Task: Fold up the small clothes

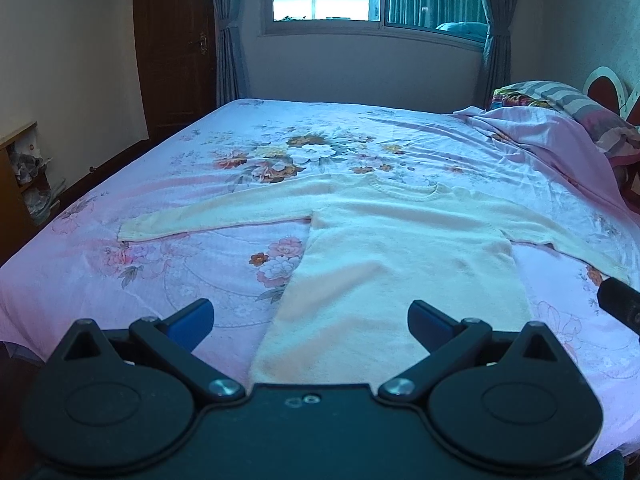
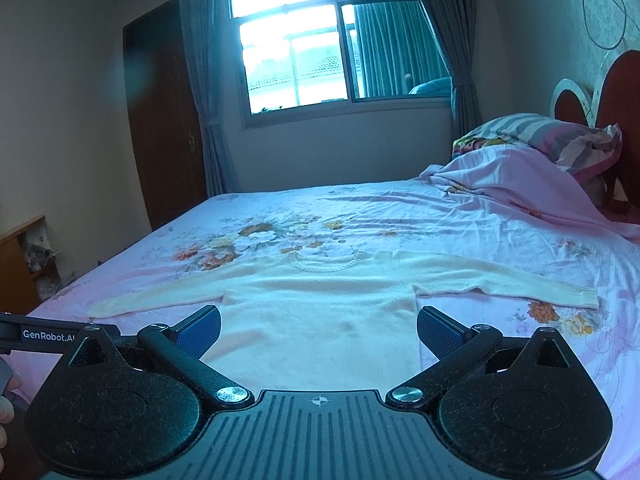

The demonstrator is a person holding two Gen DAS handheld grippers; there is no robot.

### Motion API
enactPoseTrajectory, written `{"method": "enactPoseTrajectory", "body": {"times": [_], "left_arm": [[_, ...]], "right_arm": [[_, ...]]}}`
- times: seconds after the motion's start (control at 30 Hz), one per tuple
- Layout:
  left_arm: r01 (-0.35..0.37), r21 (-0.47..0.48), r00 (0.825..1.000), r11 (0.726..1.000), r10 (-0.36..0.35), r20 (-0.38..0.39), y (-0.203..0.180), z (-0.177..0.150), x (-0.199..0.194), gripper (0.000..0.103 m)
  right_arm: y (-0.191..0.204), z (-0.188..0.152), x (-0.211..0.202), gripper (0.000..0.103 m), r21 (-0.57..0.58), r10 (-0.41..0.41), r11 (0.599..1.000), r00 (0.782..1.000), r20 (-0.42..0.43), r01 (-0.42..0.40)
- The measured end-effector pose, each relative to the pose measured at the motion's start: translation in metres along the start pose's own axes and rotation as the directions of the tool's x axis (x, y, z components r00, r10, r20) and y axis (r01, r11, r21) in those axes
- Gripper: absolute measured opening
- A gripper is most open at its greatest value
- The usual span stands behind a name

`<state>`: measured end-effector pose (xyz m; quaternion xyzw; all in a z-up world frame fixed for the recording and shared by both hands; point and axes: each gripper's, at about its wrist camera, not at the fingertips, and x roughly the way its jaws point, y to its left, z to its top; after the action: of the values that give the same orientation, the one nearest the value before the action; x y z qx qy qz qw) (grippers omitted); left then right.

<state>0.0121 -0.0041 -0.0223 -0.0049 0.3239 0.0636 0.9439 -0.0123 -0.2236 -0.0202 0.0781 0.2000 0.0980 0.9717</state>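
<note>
Sweater [image 1: 400,248] flat on bed [image 1: 200,280], both tongs [image 1: 310,326] [image 2: 318,334] spread, empty.

A home bedroom.
Floral bed [image 1: 280,152], pillows [image 2: 552,136] at two o'clock, curtained window [image 2: 304,52] at twelve.

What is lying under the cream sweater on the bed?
The cream sweater lies flat, sleeves spread, directly on the floral bedsheet, whose pattern shows all around it. Anything under its body is covered and cannot be seen.
</note>
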Motion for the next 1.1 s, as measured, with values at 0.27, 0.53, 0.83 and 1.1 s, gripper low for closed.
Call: {"method": "enactPoseTrajectory", "body": {"times": [0.27, 0.53, 0.83, 1.1], "left_arm": [[-0.017, -0.026, 0.999, 1.000, 0.016, -0.036, 0.009, 0.001, 0.023, 0.101], [-0.084, -0.013, 0.995, 0.996, 0.084, -0.056, 0.019, 0.005, 0.047, 0.101], [-0.050, -0.102, 0.991, 0.994, 0.037, -0.129, 0.056, 0.016, 0.092, 0.101], [-0.093, -0.160, 0.973, 0.983, 0.056, -0.223, 0.098, 0.028, 0.153, 0.101]], "right_arm": [[-0.002, -0.009, 0.015, 0.103, 0.000, -0.011, 1.000, 1.000, -0.029, 0.011], [0.007, -0.008, 0.038, 0.103, -0.011, -0.003, 1.000, 0.997, -0.072, 0.002], [0.031, -0.003, 0.081, 0.103, -0.069, 0.026, 0.997, 0.995, -0.098, -0.032], [0.054, 0.003, 0.139, 0.103, -0.110, 0.046, 0.992, 0.992, -0.121, -0.059]]}}
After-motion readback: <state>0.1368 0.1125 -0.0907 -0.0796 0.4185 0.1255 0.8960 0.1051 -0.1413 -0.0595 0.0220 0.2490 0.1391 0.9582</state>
